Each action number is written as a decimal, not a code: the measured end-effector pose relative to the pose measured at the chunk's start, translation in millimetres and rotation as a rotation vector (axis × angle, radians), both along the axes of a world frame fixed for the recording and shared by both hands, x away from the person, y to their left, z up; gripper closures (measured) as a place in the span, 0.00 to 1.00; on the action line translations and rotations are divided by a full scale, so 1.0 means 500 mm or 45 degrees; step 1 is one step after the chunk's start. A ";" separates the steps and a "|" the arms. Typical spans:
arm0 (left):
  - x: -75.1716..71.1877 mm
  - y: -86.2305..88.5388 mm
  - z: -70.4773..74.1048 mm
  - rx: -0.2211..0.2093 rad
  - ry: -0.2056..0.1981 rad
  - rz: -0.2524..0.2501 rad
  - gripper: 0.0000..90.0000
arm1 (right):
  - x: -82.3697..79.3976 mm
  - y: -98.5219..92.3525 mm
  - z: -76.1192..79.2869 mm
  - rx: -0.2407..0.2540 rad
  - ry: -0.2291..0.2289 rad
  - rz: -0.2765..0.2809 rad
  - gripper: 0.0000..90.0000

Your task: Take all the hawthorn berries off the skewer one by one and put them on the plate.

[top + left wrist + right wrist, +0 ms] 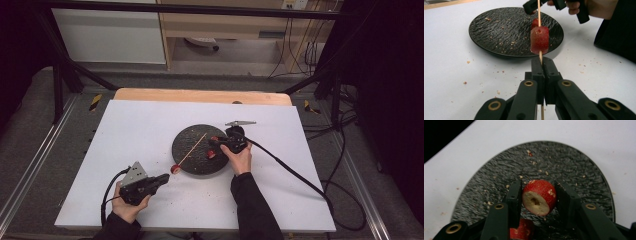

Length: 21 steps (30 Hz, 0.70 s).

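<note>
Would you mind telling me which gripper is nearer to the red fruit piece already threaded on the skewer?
Left. The left gripper is shut on the skewer just below the threaded fruit piece. The right gripper is across the black plate, holding another fruit piece.

Rough black plate (pixel 499 32) (matt), wooden skewer (pixel 539 12)

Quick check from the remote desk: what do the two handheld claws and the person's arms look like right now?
Both claws, left and right, are black, with brass-coloured rivets at the jaw links. A grey three-cornered plate tops the left one, another the right. A black cable trails from each. The person wears dark long sleeves.
</note>
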<state>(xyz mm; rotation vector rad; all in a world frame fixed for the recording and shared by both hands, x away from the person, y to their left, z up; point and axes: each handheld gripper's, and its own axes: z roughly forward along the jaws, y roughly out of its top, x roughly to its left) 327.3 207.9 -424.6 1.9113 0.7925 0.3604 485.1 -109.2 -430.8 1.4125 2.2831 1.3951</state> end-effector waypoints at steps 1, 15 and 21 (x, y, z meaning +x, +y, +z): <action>0.000 0.000 0.000 0.001 0.001 0.000 0.98 | 0.002 0.002 -0.008 -0.010 0.010 -0.005 0.67; -0.001 -0.002 0.000 0.004 -0.002 -0.003 0.98 | -0.001 0.003 -0.009 -0.041 -0.013 -0.006 0.53; -0.002 -0.004 0.000 0.004 -0.002 -0.001 0.98 | -0.029 -0.010 0.040 0.009 -0.080 0.013 0.37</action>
